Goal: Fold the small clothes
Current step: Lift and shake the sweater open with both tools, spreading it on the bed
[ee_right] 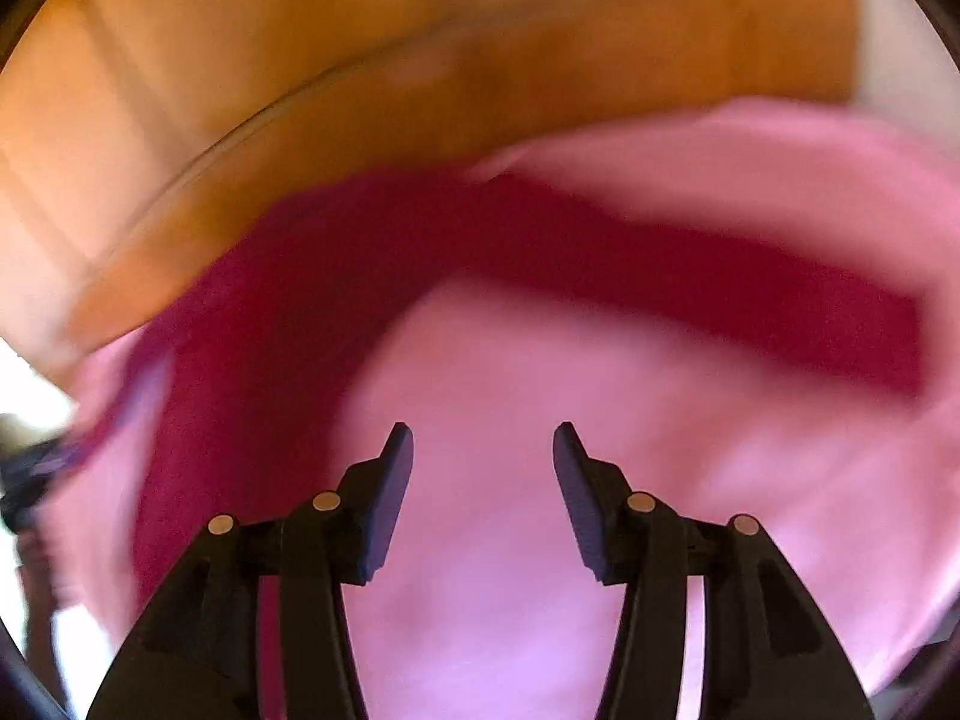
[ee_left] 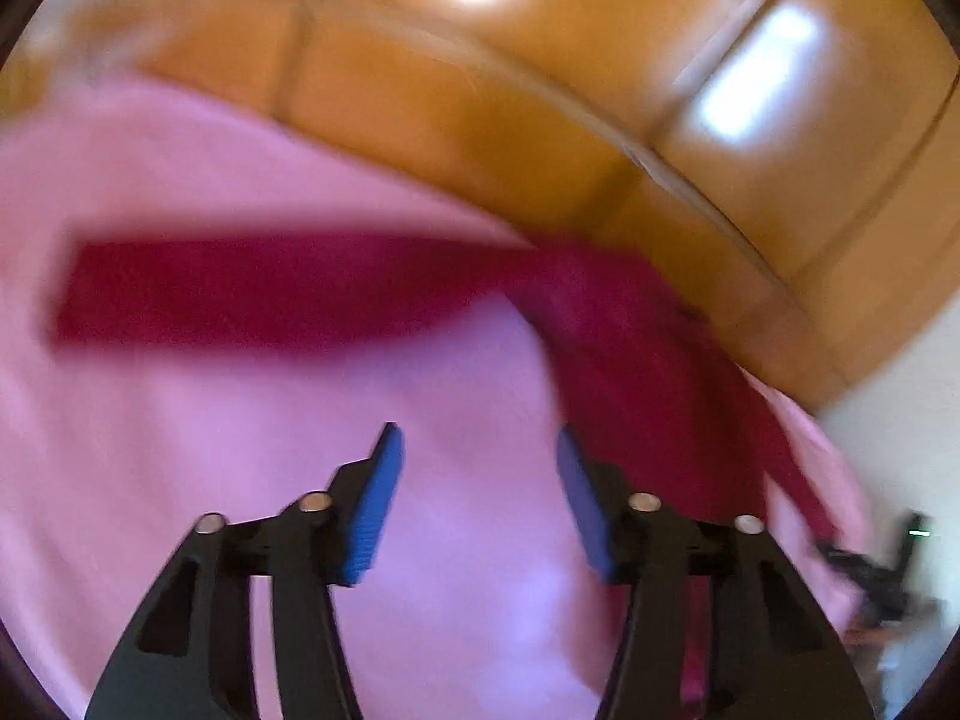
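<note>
Both views are motion-blurred. Left wrist view: the pink garment [ee_left: 180,450] with a dark red band [ee_left: 270,288] lies spread on a glossy orange-brown wooden surface [ee_left: 480,90], which carries bright light reflections; a pale wall area [ee_left: 900,420] shows at the right edge. The left gripper [ee_left: 477,456] stands partly open over the pink cloth, blue pads [ee_left: 375,510] clear, nothing held. Right wrist view: the same garment [ee_right: 600,450] covers the lower field, wood [ee_right: 300,90] beyond. The right gripper [ee_right: 483,456] is partly open and empty.
</note>
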`<state>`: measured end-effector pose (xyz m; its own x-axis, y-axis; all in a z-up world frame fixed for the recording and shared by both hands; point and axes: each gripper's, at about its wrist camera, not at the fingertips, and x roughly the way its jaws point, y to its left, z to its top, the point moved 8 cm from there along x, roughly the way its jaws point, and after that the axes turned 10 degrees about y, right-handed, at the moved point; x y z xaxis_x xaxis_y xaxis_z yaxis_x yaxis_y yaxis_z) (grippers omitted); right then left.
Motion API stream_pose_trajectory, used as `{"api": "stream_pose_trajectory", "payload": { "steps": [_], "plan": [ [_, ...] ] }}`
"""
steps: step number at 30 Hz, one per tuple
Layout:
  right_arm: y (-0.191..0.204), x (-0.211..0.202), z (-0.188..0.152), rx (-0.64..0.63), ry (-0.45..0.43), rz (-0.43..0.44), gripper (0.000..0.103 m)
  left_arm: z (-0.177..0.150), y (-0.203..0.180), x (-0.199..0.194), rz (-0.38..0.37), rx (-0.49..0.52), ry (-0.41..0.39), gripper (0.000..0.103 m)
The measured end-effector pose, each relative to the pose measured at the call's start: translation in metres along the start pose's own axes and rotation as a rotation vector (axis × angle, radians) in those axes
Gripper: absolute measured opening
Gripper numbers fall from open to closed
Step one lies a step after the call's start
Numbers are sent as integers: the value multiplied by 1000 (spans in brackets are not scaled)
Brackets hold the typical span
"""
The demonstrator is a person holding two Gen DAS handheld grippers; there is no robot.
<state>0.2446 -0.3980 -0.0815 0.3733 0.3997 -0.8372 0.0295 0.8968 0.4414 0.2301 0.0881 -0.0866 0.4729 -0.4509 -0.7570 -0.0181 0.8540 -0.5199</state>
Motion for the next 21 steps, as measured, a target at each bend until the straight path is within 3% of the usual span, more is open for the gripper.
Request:
{"api": "stream_pose_trajectory", "payload": {
  "steps": [3, 7, 8, 9, 10, 11, 14, 21],
  "plan": [
    [33, 30, -31, 13, 90, 142, 37, -38, -22, 28, -143, -28, 91, 49],
    [44, 38, -39, -14, 89, 149, 34, -67, -43, 52, -289, -74, 174, 49],
    [45, 39, -39, -24, 88, 137, 30, -71, -46, 57, -287, -73, 180, 49],
    [44, 39, -38, -34, 94, 129, 16, -72, -50, 59, -270, -60, 154, 43],
    [46, 39, -38, -42, 102, 128, 11, -73, -53, 61, -272, -53, 159, 30],
    [50, 36, -34, -56, 99, 118, 9, -74, -58, 65, -279, -48, 193, 8],
    [71, 24, -36, -116, 55, 92, 8, -73, -62, 53, -259, -17, 151, 7],
    [79, -68, -35, -193, -111, 69, 7, -53, -71, -42, -262, 35, 19, 5]
  ]
}}
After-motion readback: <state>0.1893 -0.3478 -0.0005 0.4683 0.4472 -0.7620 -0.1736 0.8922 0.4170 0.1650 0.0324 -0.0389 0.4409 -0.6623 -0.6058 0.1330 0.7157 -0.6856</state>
